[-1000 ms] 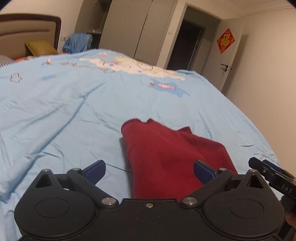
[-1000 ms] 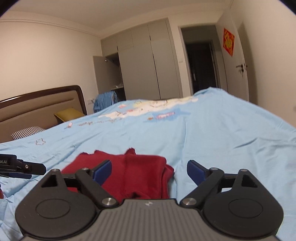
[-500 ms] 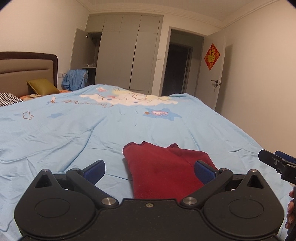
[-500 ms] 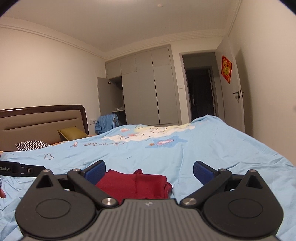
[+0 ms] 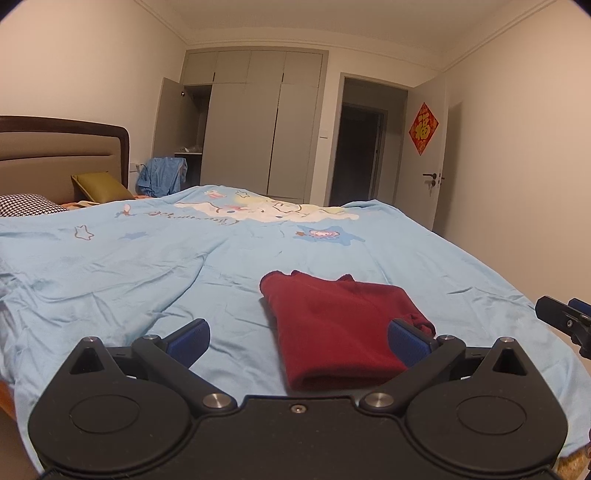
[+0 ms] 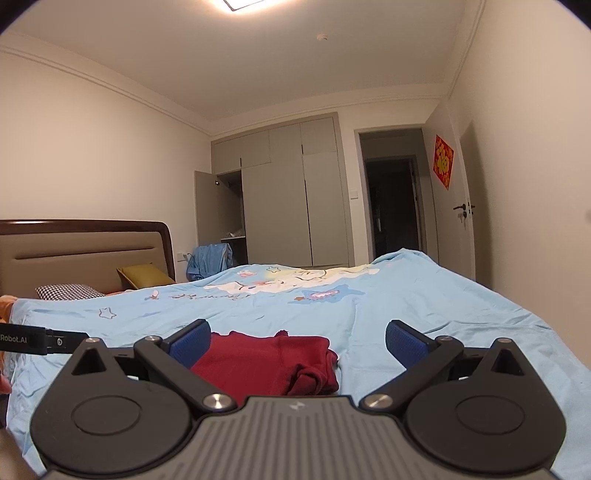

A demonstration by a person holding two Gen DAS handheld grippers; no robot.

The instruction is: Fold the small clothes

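olive pillow [image 5: 101, 186] beside checkered pillow [image 5: 27, 204].

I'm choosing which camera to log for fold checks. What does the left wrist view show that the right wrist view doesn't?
Only the left wrist view shows the red garment's whole flat top and its near folded edge. Only the right wrist view shows the ceiling light and the bunched end of the garment. Both show the blue sheet, the headboard, the wardrobe, and an open, empty gripper: left, right.

Warm ceiling lamp [image 6: 240, 3] glare; fisheye-bent, vignetted edges.
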